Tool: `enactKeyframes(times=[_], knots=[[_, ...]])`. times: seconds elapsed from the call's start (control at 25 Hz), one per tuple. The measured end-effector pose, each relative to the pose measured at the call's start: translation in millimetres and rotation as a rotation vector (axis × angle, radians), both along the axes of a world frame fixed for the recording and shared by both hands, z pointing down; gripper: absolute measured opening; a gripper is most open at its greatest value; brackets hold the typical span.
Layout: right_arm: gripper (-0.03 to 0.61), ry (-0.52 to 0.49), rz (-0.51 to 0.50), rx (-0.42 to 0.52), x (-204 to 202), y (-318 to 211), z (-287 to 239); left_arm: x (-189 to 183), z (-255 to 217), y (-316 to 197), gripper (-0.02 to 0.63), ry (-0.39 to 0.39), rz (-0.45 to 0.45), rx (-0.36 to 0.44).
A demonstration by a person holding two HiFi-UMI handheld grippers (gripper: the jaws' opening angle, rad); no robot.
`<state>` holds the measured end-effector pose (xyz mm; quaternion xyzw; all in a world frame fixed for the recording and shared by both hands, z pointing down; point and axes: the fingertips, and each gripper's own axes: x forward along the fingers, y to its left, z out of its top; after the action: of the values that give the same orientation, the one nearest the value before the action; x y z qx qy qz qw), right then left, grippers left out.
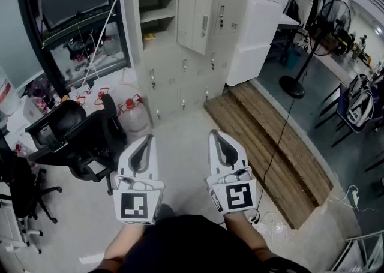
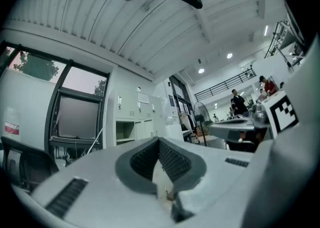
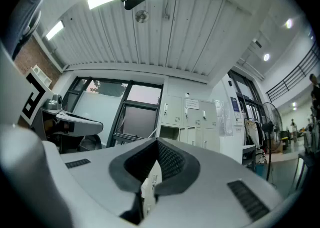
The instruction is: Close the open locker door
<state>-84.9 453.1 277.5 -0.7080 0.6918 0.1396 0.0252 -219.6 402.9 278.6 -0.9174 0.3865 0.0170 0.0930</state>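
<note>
Bare pale floor (image 1: 180,140) is lying open between the grippers and the locker bank (image 1: 180,68). A black office chair (image 1: 78,137) is crowding the left side, a clear water jug (image 1: 135,116) is sitting at the lockers' foot, and the edge of a wooden platform (image 1: 264,140) is running along the right.

The open locker door (image 1: 196,20) is standing swung out from the upper rows. It is pale grey, with a handle and small vent slots, and is exposing a shelved compartment (image 1: 157,11) just to its left.

The door is sitting well ahead of and above both grippers, touching neither. The left gripper (image 1: 148,138) and right gripper (image 1: 215,134) are being held side by side, each with its jaws clenched together on nothing
</note>
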Motion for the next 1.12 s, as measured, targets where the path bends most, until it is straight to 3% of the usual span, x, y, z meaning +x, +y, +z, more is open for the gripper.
enactKeyframes(times=[0.48, 0.72, 0.96, 1.12], knots=[[0.017, -0.040, -0.060, 0.008, 23.3, -40.1, 12.4, 30.0, 12.2, -35.9, 0.000, -0.014, 0.005, -0.023], [0.017, -0.047, -0.087, 0.000, 44.2, -100.4, 15.3, 53.6, 20.6, -100.8, 0.000, 0.018, 0.020, -0.080], [0.019, -0.080, -0.077, -0.002, 81.9, -174.4, 11.6, 97.4, 16.9, -176.5, 0.000, -0.009, 0.047, -0.035], [0.086, -0.097, -0.062, -0.009, 103.7, -221.3, 10.9, 126.5, 19.6, -226.2, 0.000, -0.013, 0.092, -0.048]])
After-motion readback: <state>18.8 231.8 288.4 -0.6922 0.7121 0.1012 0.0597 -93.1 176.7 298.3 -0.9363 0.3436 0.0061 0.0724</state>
